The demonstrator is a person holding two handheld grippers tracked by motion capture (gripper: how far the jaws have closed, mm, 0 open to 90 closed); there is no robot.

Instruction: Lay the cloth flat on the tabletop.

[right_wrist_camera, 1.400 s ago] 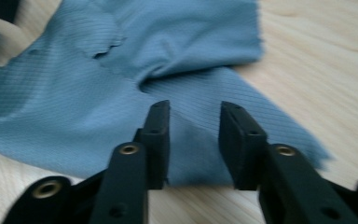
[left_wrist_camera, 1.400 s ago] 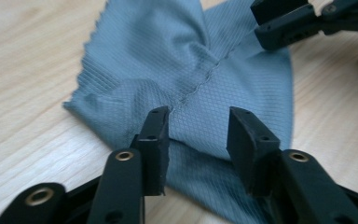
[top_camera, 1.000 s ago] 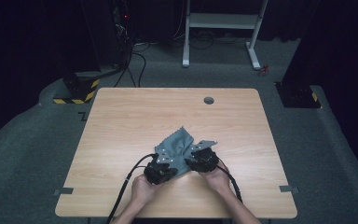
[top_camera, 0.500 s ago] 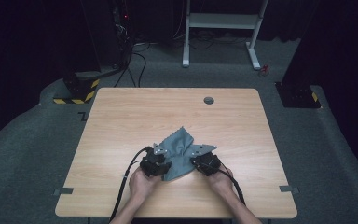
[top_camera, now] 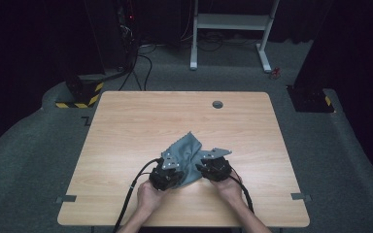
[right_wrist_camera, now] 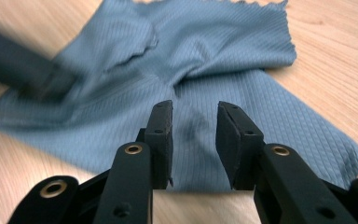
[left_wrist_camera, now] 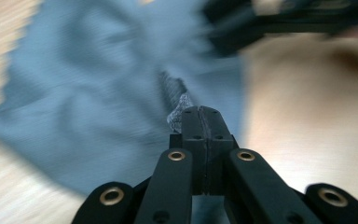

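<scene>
1. the blue-grey cloth (top_camera: 188, 156) lies crumpled near the middle of the wooden table (top_camera: 126, 126), towards its near edge.
2. the left gripper (left_wrist_camera: 200, 112) has just closed; its jaws are pressed together on a pinched fold of the cloth.
3. the right gripper (right_wrist_camera: 193, 128) has just been opening; its jaws stand apart above the cloth, pads not pressing it.

No legible text, label, brand name, number or sign is found in any view. Yellow-and-black hazard striping is noted on the base of a stand (top_camera: 80, 92) on the floor beyond the table's far left corner, and again on a second base (top_camera: 315, 99) at the right; neither carries any lettering.
</scene>
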